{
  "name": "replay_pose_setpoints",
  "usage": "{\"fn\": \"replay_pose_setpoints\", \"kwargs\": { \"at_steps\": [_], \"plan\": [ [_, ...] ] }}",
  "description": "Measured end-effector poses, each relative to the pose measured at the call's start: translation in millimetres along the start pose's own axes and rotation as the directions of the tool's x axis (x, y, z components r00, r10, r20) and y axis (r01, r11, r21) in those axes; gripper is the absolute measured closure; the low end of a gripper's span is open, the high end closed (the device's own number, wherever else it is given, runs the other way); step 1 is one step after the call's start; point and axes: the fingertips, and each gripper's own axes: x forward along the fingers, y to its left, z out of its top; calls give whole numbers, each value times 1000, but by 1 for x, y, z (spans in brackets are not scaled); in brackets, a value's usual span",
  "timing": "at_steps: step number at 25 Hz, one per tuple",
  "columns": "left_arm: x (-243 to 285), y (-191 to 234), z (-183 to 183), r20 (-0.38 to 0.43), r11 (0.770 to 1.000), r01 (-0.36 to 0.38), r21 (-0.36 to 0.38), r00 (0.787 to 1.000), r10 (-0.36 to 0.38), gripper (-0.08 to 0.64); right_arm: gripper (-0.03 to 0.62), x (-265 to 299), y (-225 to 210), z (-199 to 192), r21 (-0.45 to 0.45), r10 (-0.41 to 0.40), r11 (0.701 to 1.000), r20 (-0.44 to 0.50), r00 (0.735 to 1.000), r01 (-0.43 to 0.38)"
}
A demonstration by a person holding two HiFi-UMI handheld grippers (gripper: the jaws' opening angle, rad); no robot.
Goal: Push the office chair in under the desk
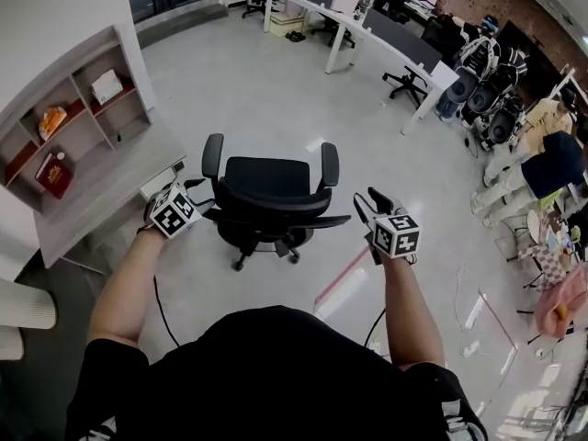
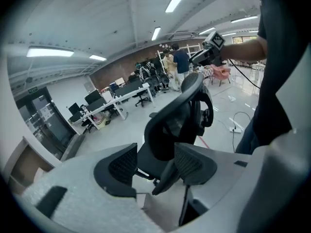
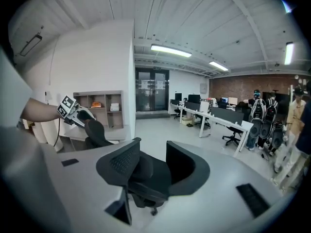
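Note:
A black office chair (image 1: pixel 266 196) stands on the pale floor with its back toward me, both armrests up. In the head view my left gripper (image 1: pixel 188 194) is at the left end of the backrest and my right gripper (image 1: pixel 367 205) at the right end. In the left gripper view, the left gripper (image 2: pixel 155 161) has its jaws apart, and the chair's mesh back (image 2: pixel 177 115) shows beyond the gap. The right gripper (image 3: pixel 153 161) is open too, with the chair seat (image 3: pixel 146 178) seen past it. Neither gripper's pads press on anything. The grey desk (image 1: pixel 110 186) lies left of the chair.
A shelf unit (image 1: pixel 83 118) with books rises behind the grey desk. White desks (image 1: pixel 367 26) and other chairs line the back. People (image 1: pixel 542 163) sit at the right. A pink floor line (image 1: pixel 340 278), cables and a power strip (image 1: pixel 470 347) lie to my right.

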Motion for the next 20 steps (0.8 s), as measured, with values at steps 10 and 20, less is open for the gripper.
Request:
{"fn": "replay_pose_setpoints", "kwargs": {
  "at_steps": [10, 20],
  "plan": [
    [49, -35, -38, -191, 982, 152, 112, 973, -129, 253, 354, 34, 10, -53, -56, 145, 986, -179, 973, -157],
    [84, -46, -83, -340, 963, 233, 137, 924, -175, 230, 322, 63, 29, -101, -109, 255, 946, -328, 910, -304]
  ]
}}
